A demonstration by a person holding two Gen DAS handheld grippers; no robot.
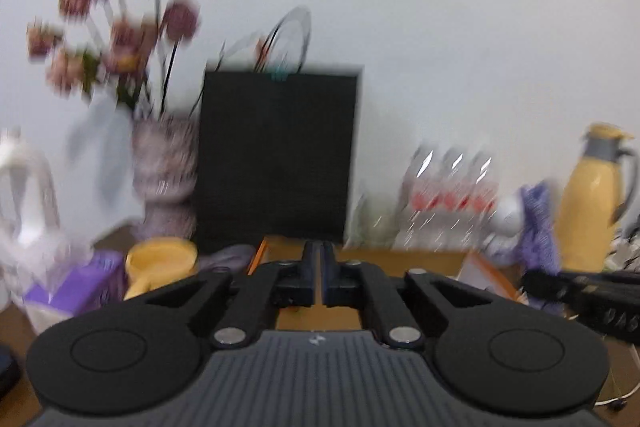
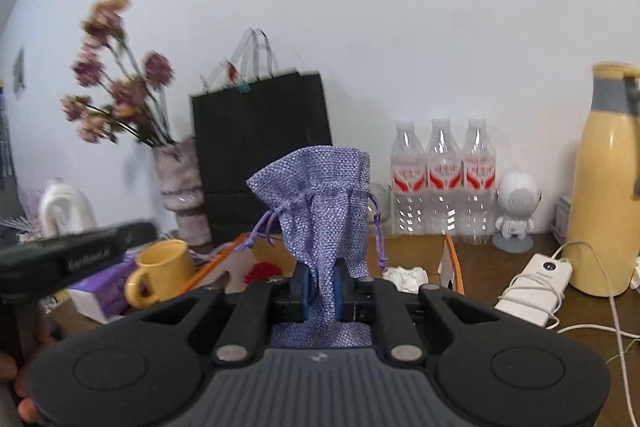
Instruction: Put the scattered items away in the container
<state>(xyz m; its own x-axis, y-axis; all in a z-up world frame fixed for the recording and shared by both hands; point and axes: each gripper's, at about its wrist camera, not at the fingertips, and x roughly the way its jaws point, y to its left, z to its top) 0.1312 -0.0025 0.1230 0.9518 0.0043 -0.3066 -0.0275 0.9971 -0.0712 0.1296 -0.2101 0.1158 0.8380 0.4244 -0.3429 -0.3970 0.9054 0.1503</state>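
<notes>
My right gripper point(image 2: 322, 277) is shut on a purple drawstring pouch point(image 2: 320, 187) and holds it up above an open cardboard box with orange flap edges point(image 2: 416, 251). The box holds a red item point(image 2: 262, 271) and crumpled white paper point(image 2: 406, 275). In the blurred left wrist view my left gripper point(image 1: 319, 259) is shut and empty, above the same box point(image 1: 400, 261). The pouch point(image 1: 538, 223) and right gripper body point(image 1: 588, 291) show at that view's right. A yellow mug point(image 2: 160, 271) stands left of the box.
Behind the box stand a black paper bag point(image 2: 260, 151), a vase of dried flowers point(image 2: 182, 187), three water bottles point(image 2: 442, 179) and a small white astronaut figure point(image 2: 518, 211). A yellow thermos point(image 2: 604, 187) and a white power bank with cable point(image 2: 534, 283) are at the right. A purple box point(image 2: 100, 291) lies at the left.
</notes>
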